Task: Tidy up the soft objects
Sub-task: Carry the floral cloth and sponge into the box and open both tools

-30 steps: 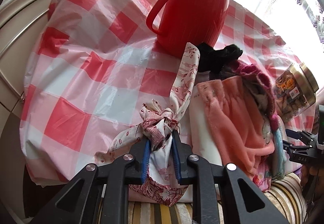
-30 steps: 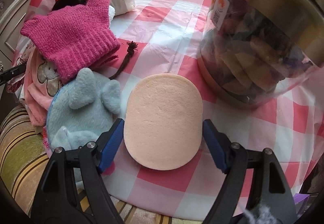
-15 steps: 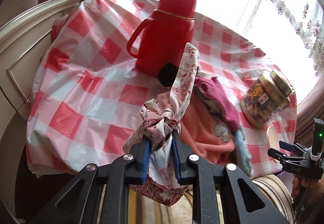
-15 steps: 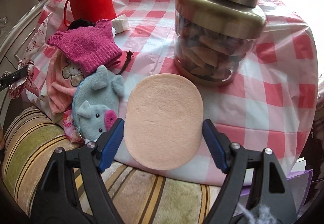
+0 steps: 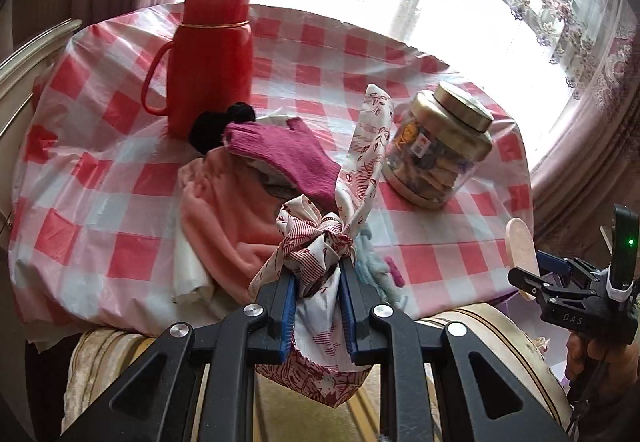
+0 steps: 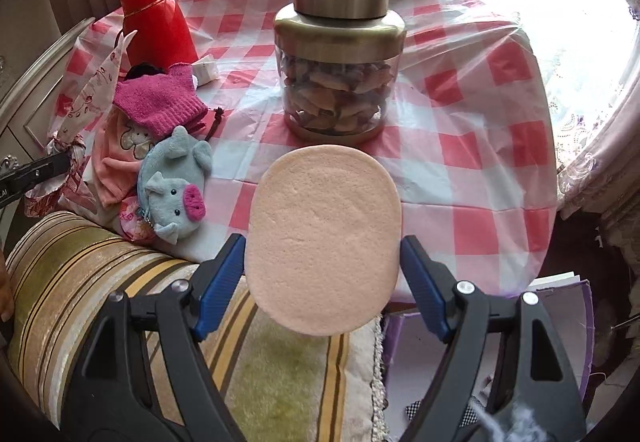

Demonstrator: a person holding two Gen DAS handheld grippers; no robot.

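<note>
My left gripper (image 5: 318,284) is shut on a knotted white-and-red patterned cloth (image 5: 320,242), lifted off the table over the striped cushion. My right gripper (image 6: 322,262) is shut on a flat oval peach sponge (image 6: 324,234), held edge to edge between its blue pads, also lifted clear of the table. In the left wrist view the sponge (image 5: 520,246) and right gripper show at the right. A pile of soft things stays on the table's near edge: a magenta knit glove (image 6: 160,102), a pink cloth (image 5: 228,210), a grey-blue plush elephant (image 6: 176,182) and a black item (image 5: 218,124).
A round table with a red-and-white checked cover (image 6: 480,146) carries a red thermos jug (image 5: 208,54) and a glass jar with a gold lid (image 6: 340,74). A striped cushion (image 6: 100,282) lies below the near edge. Curtains and a bright window stand behind.
Both grippers have pulled back and up from the table, each with its item. The cloth and the sponge left the tabletop and now hang over the cushion; more of the table shows.
</note>
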